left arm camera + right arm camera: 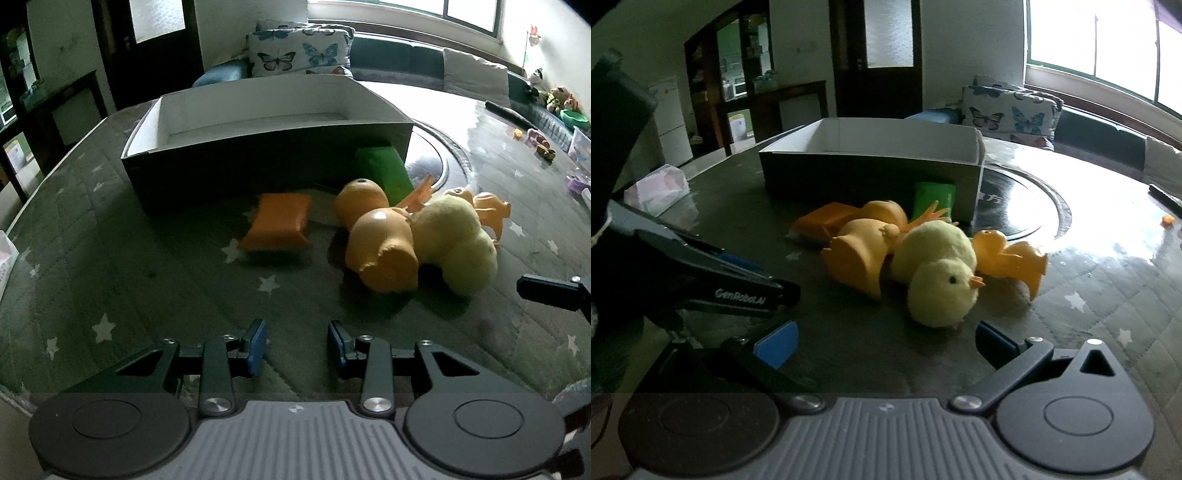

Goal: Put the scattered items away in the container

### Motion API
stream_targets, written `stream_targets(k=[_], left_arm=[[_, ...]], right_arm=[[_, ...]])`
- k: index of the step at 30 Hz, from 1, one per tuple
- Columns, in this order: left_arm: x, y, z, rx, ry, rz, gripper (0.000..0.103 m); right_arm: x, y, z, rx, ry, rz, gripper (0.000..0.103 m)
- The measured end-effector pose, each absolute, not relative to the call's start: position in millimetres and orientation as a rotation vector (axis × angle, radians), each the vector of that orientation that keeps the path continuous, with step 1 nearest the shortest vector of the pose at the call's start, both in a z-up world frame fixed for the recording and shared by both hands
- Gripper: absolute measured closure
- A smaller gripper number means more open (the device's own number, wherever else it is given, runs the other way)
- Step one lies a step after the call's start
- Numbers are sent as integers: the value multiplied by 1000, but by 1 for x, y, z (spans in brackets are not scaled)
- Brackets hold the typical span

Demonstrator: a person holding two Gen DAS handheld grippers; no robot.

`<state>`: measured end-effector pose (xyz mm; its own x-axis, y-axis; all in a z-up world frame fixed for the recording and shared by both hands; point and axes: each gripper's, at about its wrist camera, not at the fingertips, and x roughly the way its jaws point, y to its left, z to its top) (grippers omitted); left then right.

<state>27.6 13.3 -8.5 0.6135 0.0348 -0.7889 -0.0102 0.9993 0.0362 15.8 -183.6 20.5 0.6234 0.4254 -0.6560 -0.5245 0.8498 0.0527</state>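
My left claw (297,345) hangs released over the star-patterned grey cloth on the counter (110,258), its blue pads apart with nothing between them. My right claw (884,345) is spread wide and empty too, with the fluffy pale-yellow plush chick (938,273) lying on its side just ahead of it. Touching the chick are a large orange plastic duck (862,254) tipped over and a smaller orange plastic duck (1008,254). An orange cushion-shaped beanbag (277,225) lies beside them, and a green beanbag (382,171) leans against the dark-sided open cardboard box with a white inside (258,122), which stands behind the whole cluster.
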Motion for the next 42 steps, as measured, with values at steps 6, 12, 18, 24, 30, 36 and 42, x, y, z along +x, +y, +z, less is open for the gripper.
stream_targets(k=[6,12,18,24,30,36,42], left_arm=[[31,19,-5,23,901,29,64],[37,29,2,7,891,36,64],[44,36,12,0,869,44,64],[51,37,17,-1,860,46,64],[60,37,21,6,854,41,64],[68,37,26,-6,851,16,64],[79,29,36,-16,840,-44,64]], right_arm=[[16,-176,22,-154,708,599,0],[22,-168,24,-159,698,659,1],[32,-161,22,-171,698,689,1],[29,-157,23,-175,690,725,1],[40,-155,16,-187,703,708,1],[55,-170,14,-166,712,625,1],[61,-174,19,-111,719,652,7]])
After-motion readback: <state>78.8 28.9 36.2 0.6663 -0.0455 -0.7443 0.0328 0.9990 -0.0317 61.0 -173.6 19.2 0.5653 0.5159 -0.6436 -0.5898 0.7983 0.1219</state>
